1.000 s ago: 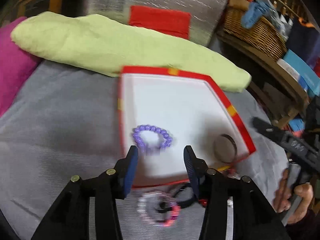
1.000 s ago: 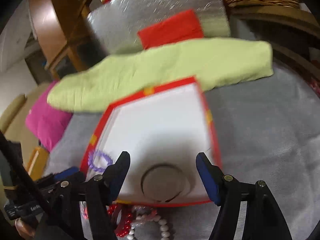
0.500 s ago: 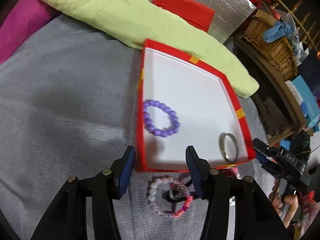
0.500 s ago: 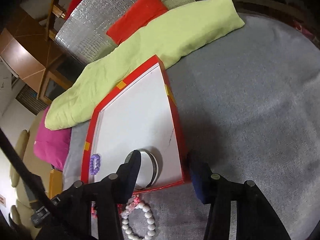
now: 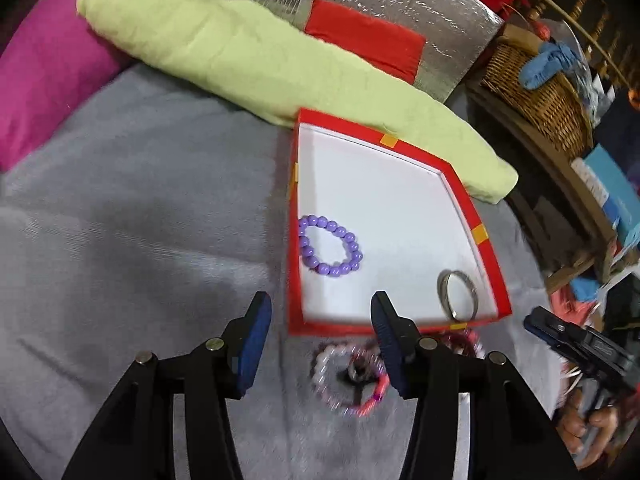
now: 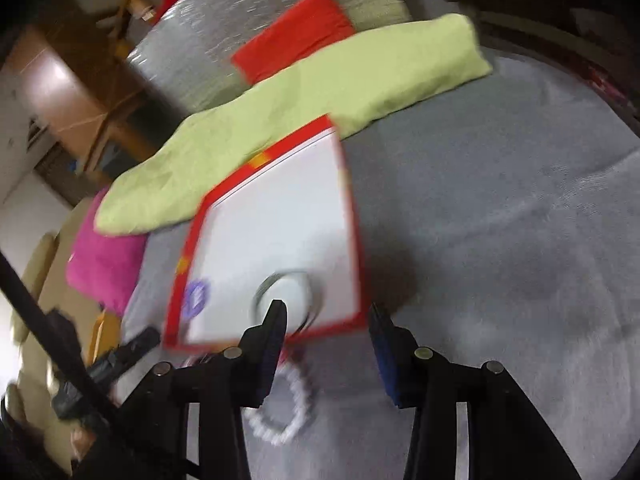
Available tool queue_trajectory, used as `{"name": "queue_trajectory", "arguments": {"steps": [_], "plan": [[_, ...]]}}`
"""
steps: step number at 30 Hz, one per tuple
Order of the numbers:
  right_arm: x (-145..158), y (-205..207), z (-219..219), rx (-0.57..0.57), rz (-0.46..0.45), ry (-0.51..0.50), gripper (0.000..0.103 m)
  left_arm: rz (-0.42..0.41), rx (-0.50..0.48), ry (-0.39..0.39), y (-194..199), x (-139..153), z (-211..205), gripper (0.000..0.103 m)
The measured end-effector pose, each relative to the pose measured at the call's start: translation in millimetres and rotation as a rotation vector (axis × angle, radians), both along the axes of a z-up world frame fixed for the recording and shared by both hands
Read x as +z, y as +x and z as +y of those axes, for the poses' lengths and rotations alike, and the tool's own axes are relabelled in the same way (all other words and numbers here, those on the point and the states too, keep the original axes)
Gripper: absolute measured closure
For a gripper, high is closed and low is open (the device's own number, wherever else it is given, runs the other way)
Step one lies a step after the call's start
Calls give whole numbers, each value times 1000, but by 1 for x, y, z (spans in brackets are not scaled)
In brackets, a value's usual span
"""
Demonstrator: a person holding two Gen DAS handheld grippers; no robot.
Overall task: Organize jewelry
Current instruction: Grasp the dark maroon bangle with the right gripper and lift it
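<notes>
A red box with a white floor lies on the grey cloth. In it lie a purple bead bracelet and a metal bangle. A heap of pink, white and red bracelets lies on the cloth just in front of the box. My left gripper hovers open over the box's near left corner, holding nothing. My right gripper is over the near right corner of the box. Its jaws are closing with nothing gripped. The bangle is just beyond its left finger and a white bead bracelet below.
A long green pillow lies behind the box, with a pink cushion at far left. A silver foil bag with a red patch stands at the back. A wicker basket sits on a wooden shelf at right.
Both grippers have drawn back from the box toward its near edge. The right jaws have narrowed. The bangle and the purple bracelet stay in the box.
</notes>
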State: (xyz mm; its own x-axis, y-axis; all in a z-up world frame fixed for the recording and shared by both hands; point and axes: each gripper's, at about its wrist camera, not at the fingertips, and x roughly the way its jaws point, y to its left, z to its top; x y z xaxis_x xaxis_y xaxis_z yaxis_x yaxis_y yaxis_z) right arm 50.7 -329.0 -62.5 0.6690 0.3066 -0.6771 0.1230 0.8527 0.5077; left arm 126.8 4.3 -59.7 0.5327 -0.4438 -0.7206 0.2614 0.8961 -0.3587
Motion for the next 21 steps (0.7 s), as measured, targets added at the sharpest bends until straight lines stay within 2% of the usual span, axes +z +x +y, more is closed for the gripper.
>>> {"name": "queue_trajectory", "arguments": {"steps": [4, 7, 9, 11, 13, 16, 18, 21], "plan": [[1, -1, 49, 152, -8, -31, 61, 16, -3, 36, -21, -1, 7, 50], [-7, 11, 77, 190, 11, -53, 64, 29, -16, 62, -32, -6, 8, 50], [-17, 21, 88, 177, 46, -96, 71, 25, -38, 95, -39, -9, 5, 50], [-28, 26, 90, 149, 87, -124, 92, 23, -61, 113, -43, -12, 2, 50], [-28, 23, 87, 145, 79, -105, 97, 28, -88, 107, -46, -13, 1, 50], [-18, 6, 84, 190, 50, -91, 98, 26, -128, 87, -48, -11, -5, 59], [-14, -11, 78, 201, 36, -64, 98, 19, -145, 83, -51, -10, -10, 61], [-12, -29, 65, 167, 29, -41, 98, 1, -191, 82, -58, -7, -21, 66]]}}
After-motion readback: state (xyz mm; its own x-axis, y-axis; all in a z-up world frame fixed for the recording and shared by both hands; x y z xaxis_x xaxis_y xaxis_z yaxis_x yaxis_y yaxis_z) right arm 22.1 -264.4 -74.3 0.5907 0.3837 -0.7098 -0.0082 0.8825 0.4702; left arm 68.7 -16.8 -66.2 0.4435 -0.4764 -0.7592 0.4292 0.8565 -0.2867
